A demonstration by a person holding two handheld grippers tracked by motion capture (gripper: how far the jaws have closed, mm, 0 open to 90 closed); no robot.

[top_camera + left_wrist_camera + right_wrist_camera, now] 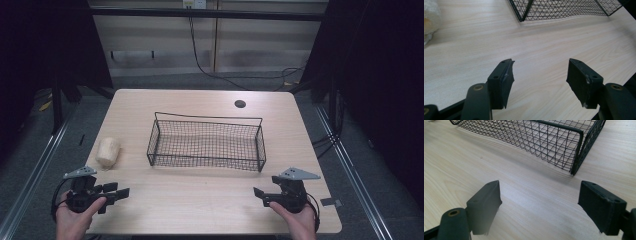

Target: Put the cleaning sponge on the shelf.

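The left hand-held gripper [116, 192] sits at seven o'clock on the bench [200, 205], jaws spread wide on nothing; the right hand-held gripper [260, 195] at five o'clock likewise. The wire basket [206, 142] stands centre, a pale roll [108, 151] at nine o'clock.

Roll [108, 152] left of basket [207, 161] (on table [200, 200]).
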